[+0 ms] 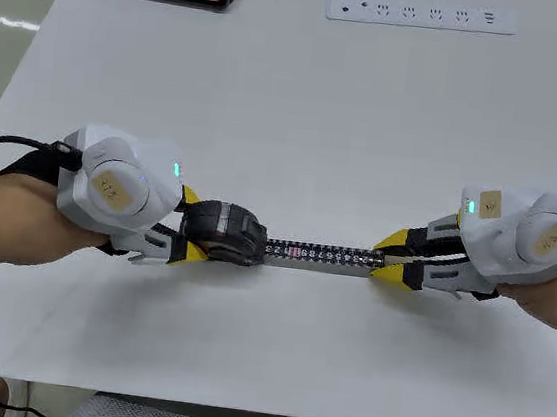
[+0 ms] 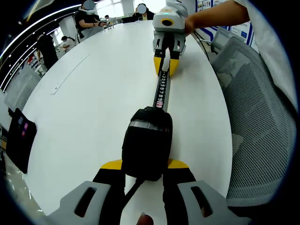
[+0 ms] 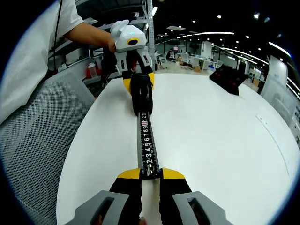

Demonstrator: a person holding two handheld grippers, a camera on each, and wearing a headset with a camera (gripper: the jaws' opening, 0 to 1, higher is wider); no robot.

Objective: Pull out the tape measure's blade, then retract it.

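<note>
Between our left hand-held gripper (image 1: 192,225), clamped on the case (image 1: 223,232), and right hand-held gripper (image 1: 389,260), pinching the tip, the blade (image 1: 319,254) stretches partly drawn along the bench (image 1: 289,119). We judge the pull underway, retraction not yet begun.

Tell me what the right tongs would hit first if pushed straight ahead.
Most likely the tape measure's black case, judging by the right gripper view: the right tongs, shut on the blade, point along it to the case held in the left tongs.

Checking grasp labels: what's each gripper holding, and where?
Left gripper clamps the tape measure by its case; right gripper pinches the blade at its free end.
</note>
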